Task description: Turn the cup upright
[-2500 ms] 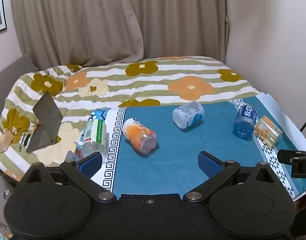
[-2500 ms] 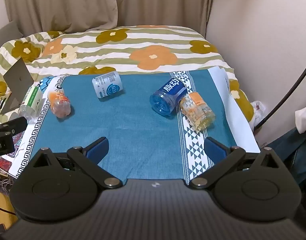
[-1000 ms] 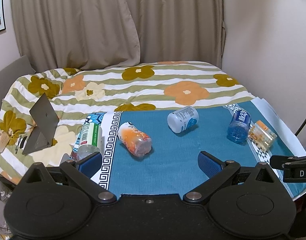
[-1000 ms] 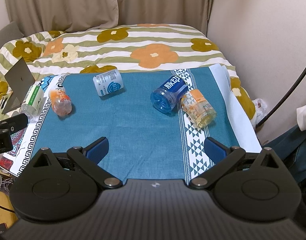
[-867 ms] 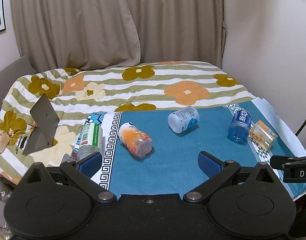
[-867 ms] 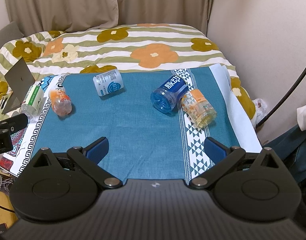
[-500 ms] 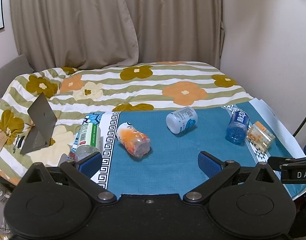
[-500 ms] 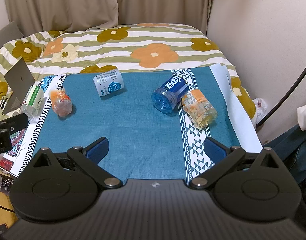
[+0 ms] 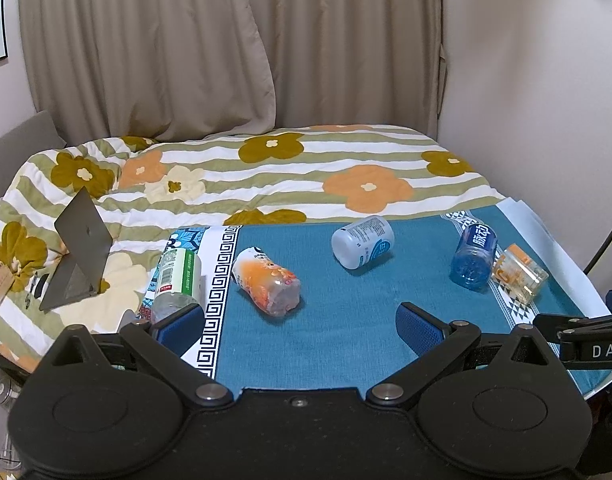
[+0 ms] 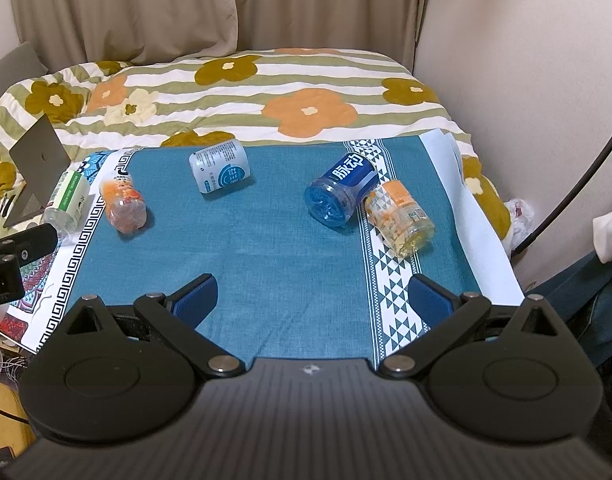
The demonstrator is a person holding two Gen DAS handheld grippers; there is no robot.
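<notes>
Several bottle-shaped cups lie on their sides on a blue cloth (image 9: pixel 345 320): a green-label one (image 9: pixel 176 280) at the left edge, an orange one (image 9: pixel 268 282), a pale blue one (image 9: pixel 361 242), a dark blue one (image 9: pixel 471 258) and a clear orange-label one (image 9: pixel 517 274) at the right. They also show in the right wrist view: green (image 10: pixel 66 200), orange (image 10: pixel 124 200), pale blue (image 10: pixel 220 170), dark blue (image 10: pixel 339 190), clear orange (image 10: pixel 399 218). My left gripper (image 9: pixel 300 320) is open and empty, short of the orange cup. My right gripper (image 10: pixel 311 294) is open and empty, short of the dark blue cup.
The cloth lies on a table in front of a bed with a flowered striped quilt (image 9: pixel 266 176). A grey laptop (image 9: pixel 80 248) stands half open on the quilt at the left. Curtains (image 9: pixel 226 48) hang behind; a wall (image 10: pixel 525 60) and a black cable (image 10: pixel 577 176) are at the right.
Both grippers have drawn back and up a little, so the cups look slightly smaller and farther. No cup has moved. Both grippers stay open.
</notes>
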